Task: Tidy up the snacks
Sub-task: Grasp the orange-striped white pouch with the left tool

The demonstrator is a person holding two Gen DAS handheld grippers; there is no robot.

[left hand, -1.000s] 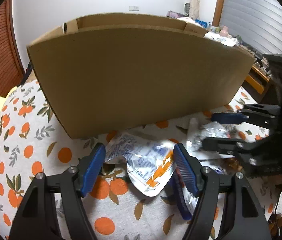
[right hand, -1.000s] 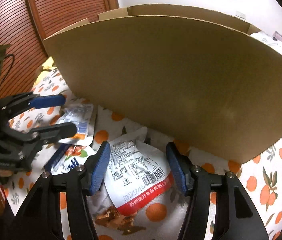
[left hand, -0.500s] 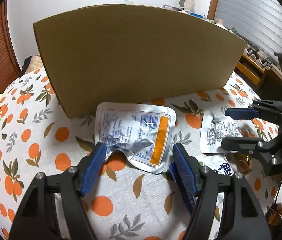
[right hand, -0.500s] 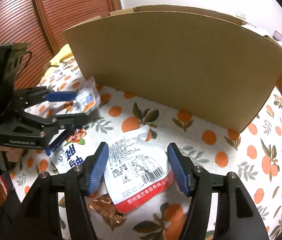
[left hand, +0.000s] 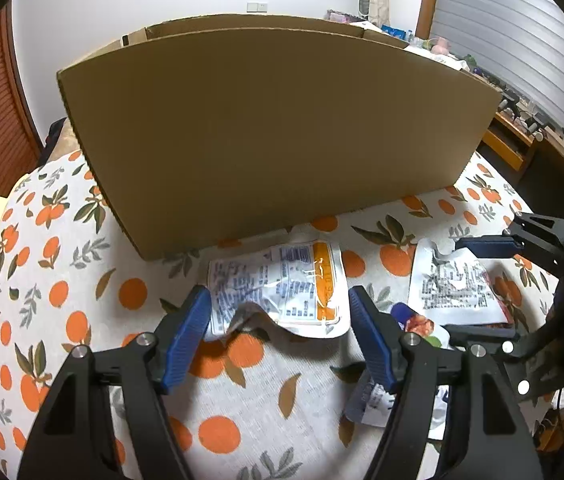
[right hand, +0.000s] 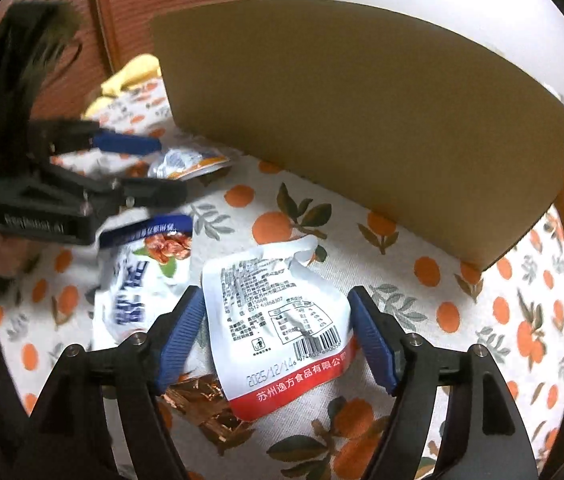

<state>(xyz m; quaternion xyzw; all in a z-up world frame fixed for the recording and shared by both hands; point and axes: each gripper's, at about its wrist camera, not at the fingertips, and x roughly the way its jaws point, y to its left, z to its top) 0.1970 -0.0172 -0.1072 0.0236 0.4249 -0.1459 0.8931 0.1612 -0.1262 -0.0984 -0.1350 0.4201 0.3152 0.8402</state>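
Left side: the left gripper is held low over the orange-print tablecloth, jaws apart, nothing clamped. An orange-striped foil pouch lies flat between and just beyond its blue pads, untouched as far as can be seen.

Centre: a blue-and-white snack bag lies between the two grippers, partly covered by the left gripper's frame in the right wrist view. A crumpled copper wrapper is tucked beneath the neighbouring packet.

Right side: the right gripper is seen with jaws opening; a white pouch with a red band lies between them, pads not pressing on it.

Behind everything a cardboard box stands upright, near the pouches.

Step judged: pick-up stage, packets lined up but none lifted. Next move is judged to call for the jaws to be lowered around a pouch edge, closed on the thin foil, then carried over the box wall.

Hidden: the box interior is not visible from either view. The blue bag's lettering is blurred. The person is made out only as a dark blurred shape at the left edge.
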